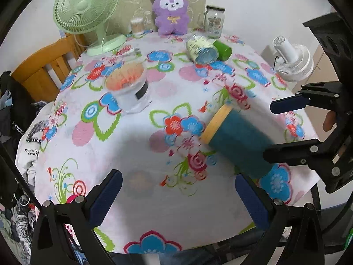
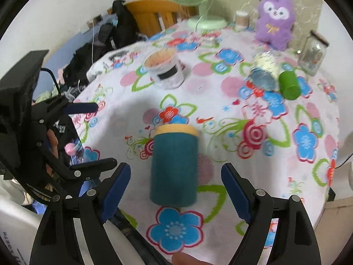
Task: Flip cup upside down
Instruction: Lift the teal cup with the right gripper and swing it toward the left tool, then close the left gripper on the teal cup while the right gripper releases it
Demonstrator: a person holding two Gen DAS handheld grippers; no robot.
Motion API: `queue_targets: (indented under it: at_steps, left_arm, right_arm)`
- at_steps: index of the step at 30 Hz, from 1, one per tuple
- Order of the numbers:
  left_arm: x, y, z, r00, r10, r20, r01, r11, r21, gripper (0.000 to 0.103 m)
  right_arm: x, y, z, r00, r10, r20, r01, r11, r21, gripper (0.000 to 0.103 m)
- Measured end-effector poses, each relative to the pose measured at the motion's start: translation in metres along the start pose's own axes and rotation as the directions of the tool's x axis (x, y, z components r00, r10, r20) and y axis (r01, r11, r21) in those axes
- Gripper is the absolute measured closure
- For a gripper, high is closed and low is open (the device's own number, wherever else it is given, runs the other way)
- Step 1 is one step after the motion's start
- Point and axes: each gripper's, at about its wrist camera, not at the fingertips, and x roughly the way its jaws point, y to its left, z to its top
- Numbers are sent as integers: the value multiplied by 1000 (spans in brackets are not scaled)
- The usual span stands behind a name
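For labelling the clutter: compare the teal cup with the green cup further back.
The teal cup is larger and nearer, between the open right tongs; the green cup is smaller, beside a fallen clear jar. The teal cup has a yellow rim; the green cup looks plain green. Both lie on their sides on the tablecloth.

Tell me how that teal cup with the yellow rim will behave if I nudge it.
The teal cup lies on its side on the tablecloth, so it would probably roll. Its round wall may slip between the right claw pads; it looks light.
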Motion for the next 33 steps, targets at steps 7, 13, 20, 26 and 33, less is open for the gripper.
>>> queue_targets:
  at_steps: [7,13,20,26,33]
  left_arm:
    - [-8,-28,18,1000,-17,4,17,1000,12,0]
    - [8,-42,28,996,-72,-42,68,993,-96,0]
    - [36,-60,34,975,-198,-98,163,946,-280,0]
    - [60,-61,38,963,-226,-147,147,898,-414,0]
    - [87,-56,32,930,-272,-246,107,843,-527,0]
  right_arm:
    - [-39,-37,-18,995,-14,95,9,998,60,16]
    - [-44,-72,-40,992,14,123,-32,989,147,16]
    - [-44,-110,-65,987,34,155,-69,972,223,16]
    - [-37,-130,-80,986,65,151,-104,959,264,16]
    - [-31,-140,-90,983,90,159,-132,950,284,16]
